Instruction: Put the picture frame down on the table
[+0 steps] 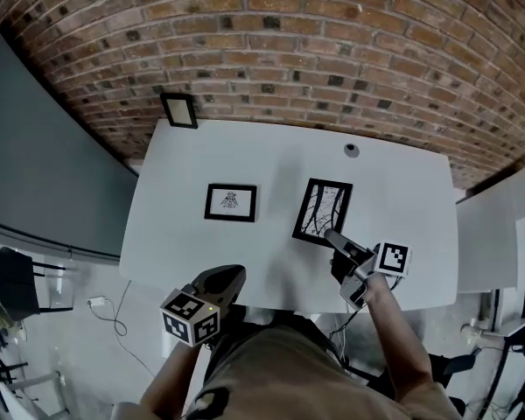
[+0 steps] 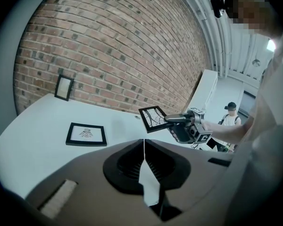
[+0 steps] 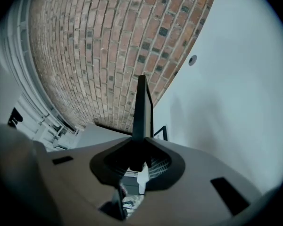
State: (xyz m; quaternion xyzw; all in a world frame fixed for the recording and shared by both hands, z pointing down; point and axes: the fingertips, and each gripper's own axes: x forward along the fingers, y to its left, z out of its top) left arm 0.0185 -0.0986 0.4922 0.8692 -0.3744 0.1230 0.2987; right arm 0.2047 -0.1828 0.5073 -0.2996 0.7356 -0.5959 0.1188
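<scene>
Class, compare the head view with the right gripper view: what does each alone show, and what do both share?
Head view only: the left gripper and the printed face of the picture frame. Right gripper view only: the right gripper with its jaws closed on that frame, seen edge-on. Both: the frame, the white table, its round port and the brick wall.

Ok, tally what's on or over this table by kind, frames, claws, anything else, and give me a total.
Picture frames: 3, held frame, flat frame, leaning frame
Claws: 2, left claw, right claw
Round table hole: 1
Total: 6
</scene>
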